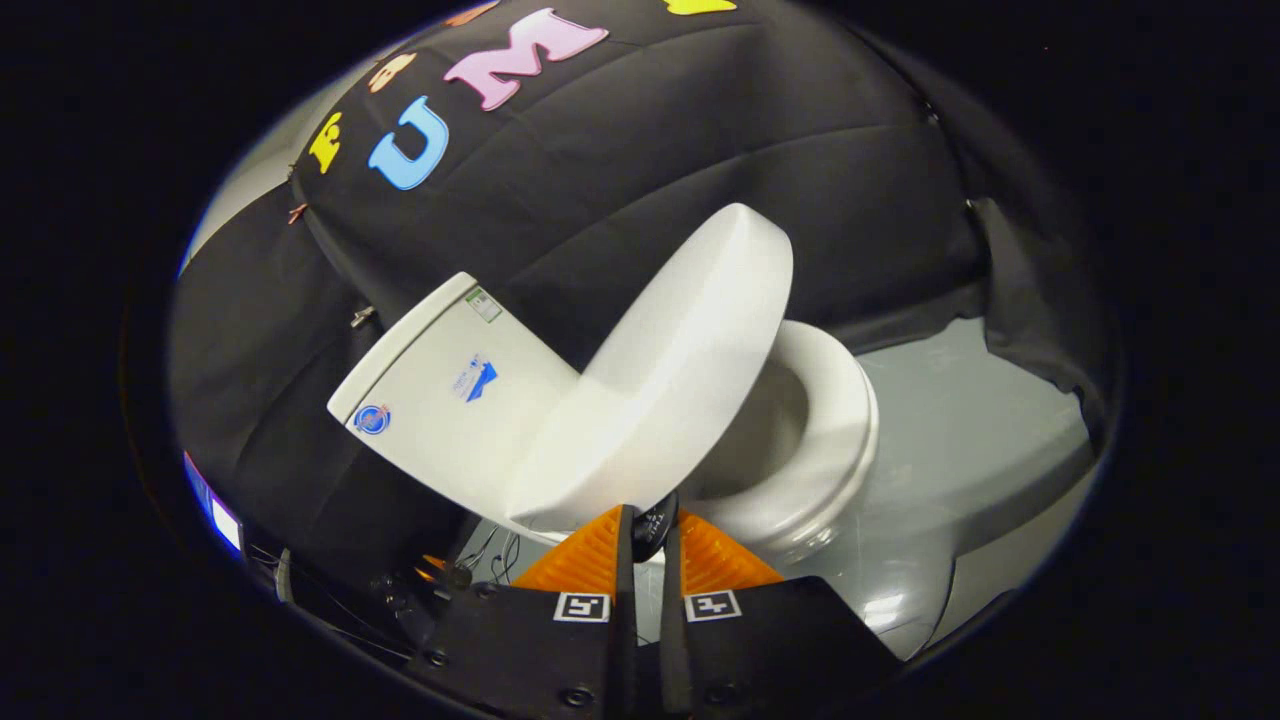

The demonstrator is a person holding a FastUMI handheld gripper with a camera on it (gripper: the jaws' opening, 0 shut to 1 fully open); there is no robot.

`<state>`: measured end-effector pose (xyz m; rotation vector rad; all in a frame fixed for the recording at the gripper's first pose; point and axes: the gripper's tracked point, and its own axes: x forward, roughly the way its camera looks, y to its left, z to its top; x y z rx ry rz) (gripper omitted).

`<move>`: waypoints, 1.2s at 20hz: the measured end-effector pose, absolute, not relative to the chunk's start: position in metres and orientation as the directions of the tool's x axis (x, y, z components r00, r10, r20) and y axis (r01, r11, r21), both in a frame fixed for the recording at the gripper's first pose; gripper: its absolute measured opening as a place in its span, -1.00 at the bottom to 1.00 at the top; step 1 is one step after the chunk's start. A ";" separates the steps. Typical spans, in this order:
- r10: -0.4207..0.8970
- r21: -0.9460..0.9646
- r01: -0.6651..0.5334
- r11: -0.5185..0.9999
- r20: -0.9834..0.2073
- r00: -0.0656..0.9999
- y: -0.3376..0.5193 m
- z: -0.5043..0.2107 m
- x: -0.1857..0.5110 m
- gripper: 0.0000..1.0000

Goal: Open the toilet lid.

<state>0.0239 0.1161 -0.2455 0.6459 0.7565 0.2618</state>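
Claw: the claw [648, 528] is seen low in the gripper view, its two fingers [590, 560] drawn almost together with a narrow slit left between them; a small dark tab [652, 528] is caught at the tips, and it appears to be pinched from both sides.
Tab: some small pale marks are carried on it, too small to be read.
Lid: the toilet lid [670, 370] is found raised partway, tilted over the bowl, its lower edge lying just ahead of the fingertips and touching the tab.
Seat: the seat ring [835, 420] is left down, beyond the lid and on the far side of it from the tank.
Bowl: part of the inside of the bowl [765, 420] is exposed under the lifted lid.
Tank: the tank [450, 400] is set beside the lid, against the black cloth wall [620, 170].
Labels: three stickers are seen on the tank, a round blue one [371, 419], a blue and white one [479, 379] and a small pale one [484, 304] near the tank's top edge; no wording can be made out on any of them.
Finger markers: a square black-and-white marker [582, 606] is fixed on each finger.
Floor: a pale grey floor [970, 430] is spread around the toilet.
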 end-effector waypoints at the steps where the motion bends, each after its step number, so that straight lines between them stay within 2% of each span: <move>1: 0.446 0.623 -0.024 0.782 -0.532 0.720 0.120 -0.229 0.028 -0.75; 7: 0.468 0.549 -0.175 0.817 -0.455 0.758 0.164 -0.159 0.053 -0.75; 13: 0.505 0.536 -0.258 0.804 -0.388 0.771 0.206 -0.116 0.072 -0.75; 24: 0.624 0.425 -0.480 0.768 -0.323 0.712 0.332 -0.054 0.105 -0.74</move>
